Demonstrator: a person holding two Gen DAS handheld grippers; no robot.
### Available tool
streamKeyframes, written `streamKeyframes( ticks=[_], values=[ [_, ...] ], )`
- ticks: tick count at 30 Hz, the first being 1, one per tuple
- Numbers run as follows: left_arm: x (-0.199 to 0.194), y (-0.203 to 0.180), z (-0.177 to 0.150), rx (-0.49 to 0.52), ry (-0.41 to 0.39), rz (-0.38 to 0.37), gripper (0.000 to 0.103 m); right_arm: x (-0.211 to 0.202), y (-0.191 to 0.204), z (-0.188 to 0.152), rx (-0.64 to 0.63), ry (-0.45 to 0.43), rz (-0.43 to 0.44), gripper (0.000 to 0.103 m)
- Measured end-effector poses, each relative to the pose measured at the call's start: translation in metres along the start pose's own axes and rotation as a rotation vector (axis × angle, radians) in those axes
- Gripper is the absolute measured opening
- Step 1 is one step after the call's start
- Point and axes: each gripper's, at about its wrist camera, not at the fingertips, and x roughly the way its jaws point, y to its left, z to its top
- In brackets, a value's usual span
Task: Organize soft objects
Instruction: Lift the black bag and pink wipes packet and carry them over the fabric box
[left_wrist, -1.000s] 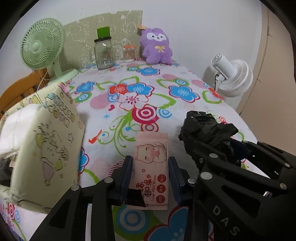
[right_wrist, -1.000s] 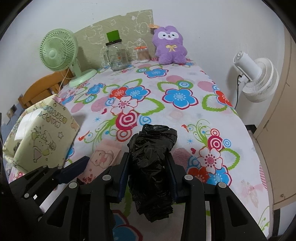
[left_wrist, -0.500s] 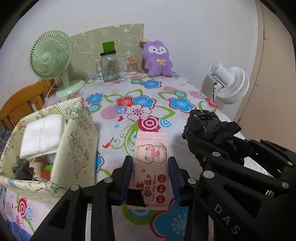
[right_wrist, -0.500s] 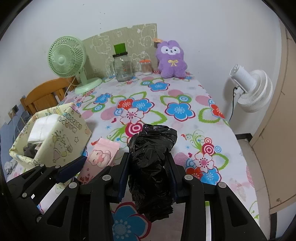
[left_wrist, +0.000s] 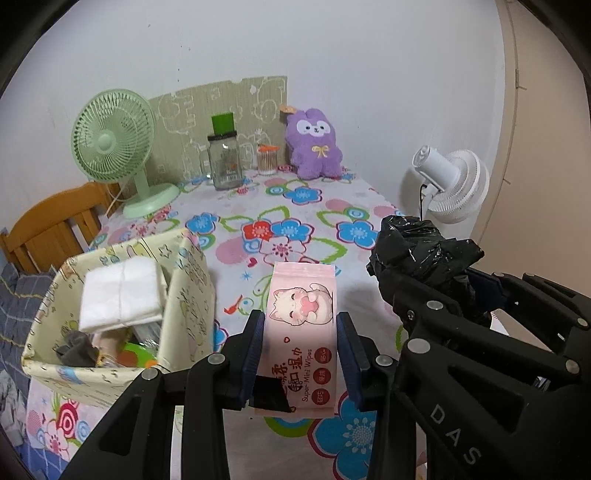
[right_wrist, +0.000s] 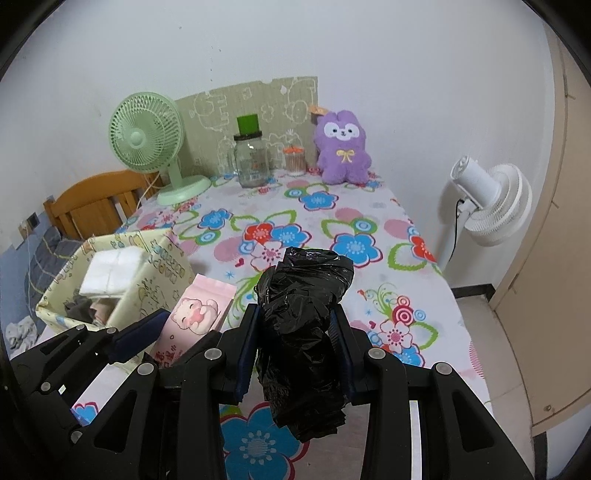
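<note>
Across the flowered table (left_wrist: 295, 206) stand two fans, a green fan (left_wrist: 114, 147) at the far left corner and a white fan (left_wrist: 452, 184) off the right edge. One purple plush toy (left_wrist: 314, 147) sits at the table's far end, with one glass jar (left_wrist: 223, 162) to its left. One patterned fabric bin (left_wrist: 192, 291) stands on the table's near left side, a white folded cloth (left_wrist: 122, 295) on top of its contents. Above the near edge, the left gripper (left_wrist: 301, 350) pinches one pink pack of wipes (left_wrist: 303, 332) between its two pads, just right of the bin. Beside it, the right gripper (right_wrist: 295, 347) is clamped on one crumpled black plastic bag (right_wrist: 303, 325).
</note>
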Motion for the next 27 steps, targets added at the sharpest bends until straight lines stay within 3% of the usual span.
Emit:
streamKeyframes(
  ticks=[10,27],
  values=[
    [-0.015,0.003,0.011,0.027,-0.044,-0.007,0.039,-0.019,0.008,0.011,-0.014,-0.038,-0.018,0.041],
    [-0.019,0.034,0.025,0.024,-0.073,0.024,0.040,-0.012,0.040,0.034,-0.054,-0.065,0.028,0.041]
  ],
)
